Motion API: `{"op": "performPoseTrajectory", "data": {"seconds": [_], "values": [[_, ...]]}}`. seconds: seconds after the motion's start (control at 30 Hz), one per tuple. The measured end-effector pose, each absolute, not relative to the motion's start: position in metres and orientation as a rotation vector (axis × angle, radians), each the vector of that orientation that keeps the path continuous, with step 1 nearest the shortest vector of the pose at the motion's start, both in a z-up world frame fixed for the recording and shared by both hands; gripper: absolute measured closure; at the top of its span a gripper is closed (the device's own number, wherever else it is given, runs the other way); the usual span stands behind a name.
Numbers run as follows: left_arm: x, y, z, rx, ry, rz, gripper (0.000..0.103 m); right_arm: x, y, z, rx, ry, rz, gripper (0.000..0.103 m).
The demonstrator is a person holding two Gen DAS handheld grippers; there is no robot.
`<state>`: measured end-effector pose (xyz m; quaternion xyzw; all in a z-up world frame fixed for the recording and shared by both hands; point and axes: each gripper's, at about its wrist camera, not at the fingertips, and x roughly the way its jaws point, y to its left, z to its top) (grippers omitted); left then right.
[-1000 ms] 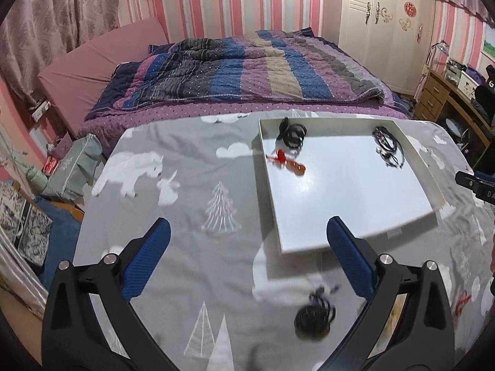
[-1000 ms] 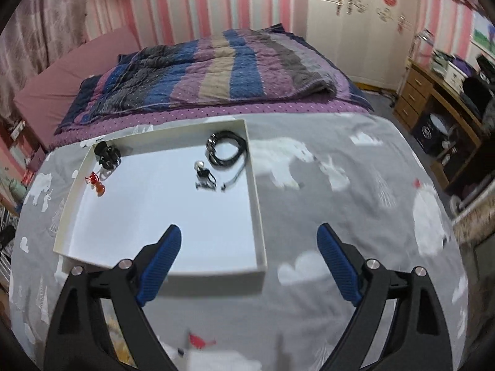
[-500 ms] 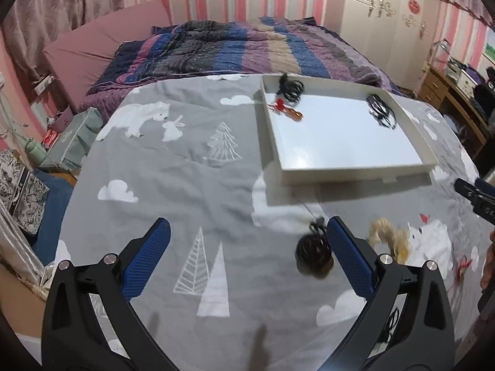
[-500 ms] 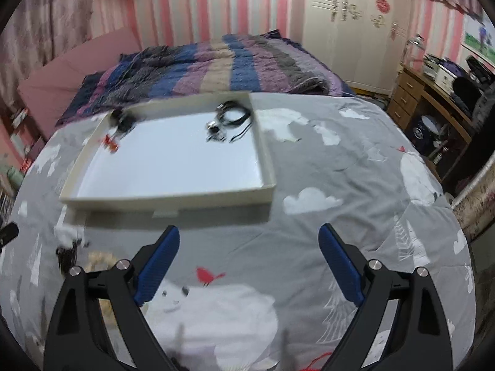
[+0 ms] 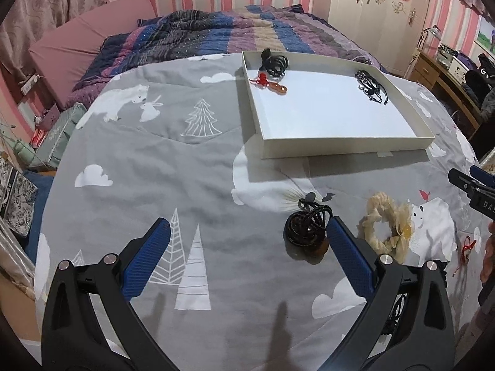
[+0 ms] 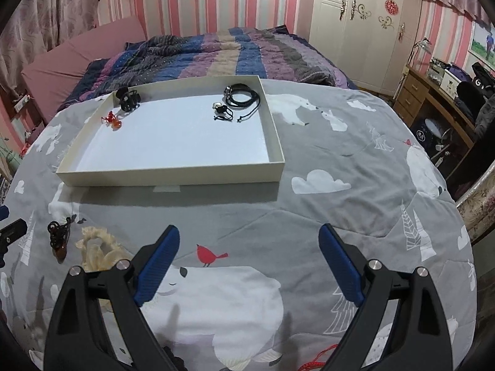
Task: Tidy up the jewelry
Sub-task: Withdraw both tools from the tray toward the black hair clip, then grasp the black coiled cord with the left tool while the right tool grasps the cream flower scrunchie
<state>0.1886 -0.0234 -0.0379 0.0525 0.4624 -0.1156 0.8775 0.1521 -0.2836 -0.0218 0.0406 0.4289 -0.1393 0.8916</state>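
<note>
A white tray (image 5: 340, 147) (image 6: 173, 176) lies on the grey quilt, holding a black coiled cord (image 5: 276, 61), a red charm piece (image 5: 269, 83) and black bracelets (image 5: 371, 86) (image 6: 241, 97). On the quilt near me lie a dark corded pendant (image 5: 309, 230) (image 6: 58, 236) and a cream braided ring (image 5: 385, 224) (image 6: 96, 249). My left gripper (image 5: 247, 241) is open, low over the quilt, its right finger beside the pendant. My right gripper (image 6: 249, 247) is open and empty over a red bird print.
A striped blanket (image 5: 216, 34) and pink mattress lie behind the tray. A wooden desk (image 6: 433, 92) stands at the right. A red cord (image 5: 465, 247) lies on the quilt's right side. Bags sit on the floor at the left (image 5: 55, 136).
Both grippers have drawn back from the tray towards the near side of the quilt. The pendant and cream ring have come into full view. Both stay open.
</note>
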Motion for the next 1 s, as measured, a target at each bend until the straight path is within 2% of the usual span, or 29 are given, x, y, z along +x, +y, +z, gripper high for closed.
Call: {"op": "performPoseTrajectory", "data": {"seconds": [0.43,0.6,0.67,0.8,1.0], "values": [[0.19,-0.032,-0.049,0.099,0.984,-0.316,0.004,0.155,-0.257,-0.034,0.023,0.931,-0.175,0.012],[0.191,-0.036,-0.055,0.103,1.003,-0.329,0.012,0.155,-0.252,-0.036,0.018,0.941,-0.149,0.012],[0.189,-0.039,-0.057,0.103,1.006,-0.34,0.019,0.155,-0.25,-0.038,0.022,0.948,-0.138,0.012],[0.187,-0.048,-0.06,0.128,1.008,-0.359,0.027,0.154,-0.243,-0.039,0.012,0.955,-0.113,0.012],[0.187,-0.052,-0.064,0.115,1.02,-0.382,0.029,0.153,-0.232,-0.04,0.004,0.966,-0.069,0.012]]}}
